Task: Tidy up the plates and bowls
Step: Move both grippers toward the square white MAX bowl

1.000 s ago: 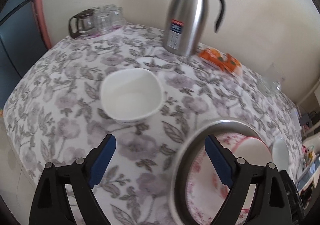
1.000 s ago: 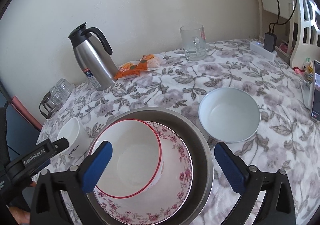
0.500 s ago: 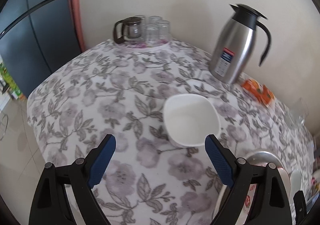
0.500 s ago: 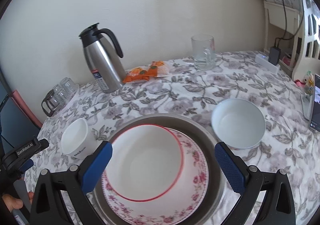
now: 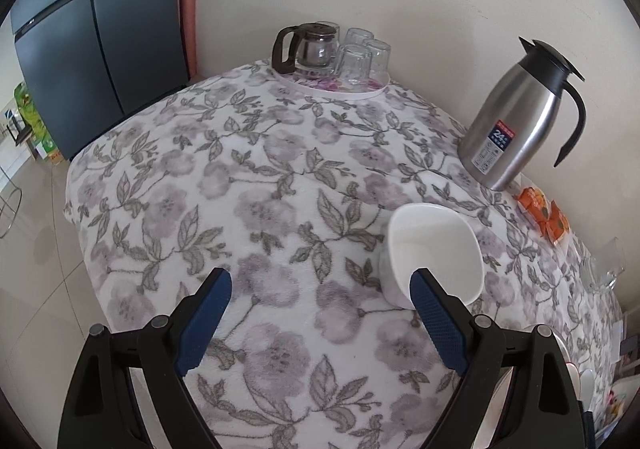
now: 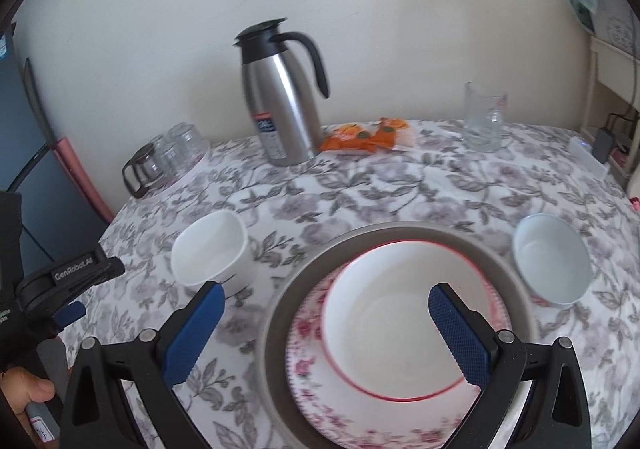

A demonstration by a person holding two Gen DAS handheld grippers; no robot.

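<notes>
With fingers spread wide and gripping nothing, the left gripper [image 5: 320, 313] is hovering beside the square white bowl [image 5: 434, 249] at its two o'clock, likely to stack it onto the red-rimmed bowl [image 6: 404, 325] under the equally wide-open, empty right gripper [image 6: 326, 329].

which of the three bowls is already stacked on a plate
The red-rimmed bowl, sitting on the floral plate. The squarish white bowl and pale blue bowl stand directly on the tablecloth.

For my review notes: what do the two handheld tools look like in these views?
Both match: the left tool and right tool have black angular frames with silver pivot screws and blue cross-hatched pads. The right view shows white "GenRobot.AI" lettering on the left tool's black body. No sleeves or cables are visible.
</notes>
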